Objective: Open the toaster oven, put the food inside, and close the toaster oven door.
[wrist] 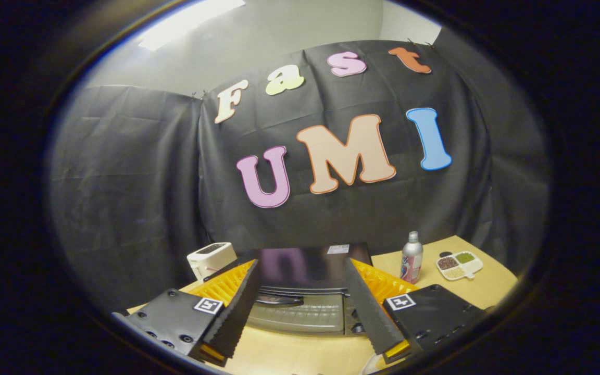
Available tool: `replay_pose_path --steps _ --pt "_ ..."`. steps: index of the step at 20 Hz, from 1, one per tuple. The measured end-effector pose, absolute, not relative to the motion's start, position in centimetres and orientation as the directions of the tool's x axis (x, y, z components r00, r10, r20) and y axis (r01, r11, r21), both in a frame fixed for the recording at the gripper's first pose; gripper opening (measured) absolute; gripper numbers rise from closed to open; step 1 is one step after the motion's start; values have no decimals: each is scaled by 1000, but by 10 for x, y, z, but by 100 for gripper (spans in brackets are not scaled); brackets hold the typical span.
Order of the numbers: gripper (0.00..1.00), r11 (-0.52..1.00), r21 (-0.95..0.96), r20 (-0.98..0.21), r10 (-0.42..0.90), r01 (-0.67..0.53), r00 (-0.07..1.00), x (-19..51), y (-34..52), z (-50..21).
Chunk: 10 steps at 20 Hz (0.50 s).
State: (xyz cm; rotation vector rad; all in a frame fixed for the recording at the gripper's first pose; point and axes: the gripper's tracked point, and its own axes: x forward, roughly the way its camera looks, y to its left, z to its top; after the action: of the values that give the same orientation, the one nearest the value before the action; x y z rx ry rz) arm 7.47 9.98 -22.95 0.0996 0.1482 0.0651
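Note:
A black toaster oven (305,265) stands on the tan table just ahead of my fingers, seen from above its glossy top. Its glass door (300,315) faces me and is closed, with a dark handle (279,300) along its upper edge. My gripper (305,346) is open, held above and in front of the oven, and nothing is between its fingers. The two fingers frame the oven's door on either side without touching it. A pale rim at the table's near edge, by the right fingertip, may be a plate (373,367); its contents are hidden.
A white pop-up toaster (210,259) sits left of the oven. To the oven's right stand a metal bottle (412,258) and a white divided dish (459,264) of grains. The tan table (487,289) extends right. Black cloth walls close the booth behind.

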Motion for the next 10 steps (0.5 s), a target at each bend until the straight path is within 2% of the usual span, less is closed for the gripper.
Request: replay_pose_path --steps 5,10 --pt "97 995 97 -110 49 -38 993 98 130 -258" --pt "97 995 92 -131 34 -22 991 125 150 -289"
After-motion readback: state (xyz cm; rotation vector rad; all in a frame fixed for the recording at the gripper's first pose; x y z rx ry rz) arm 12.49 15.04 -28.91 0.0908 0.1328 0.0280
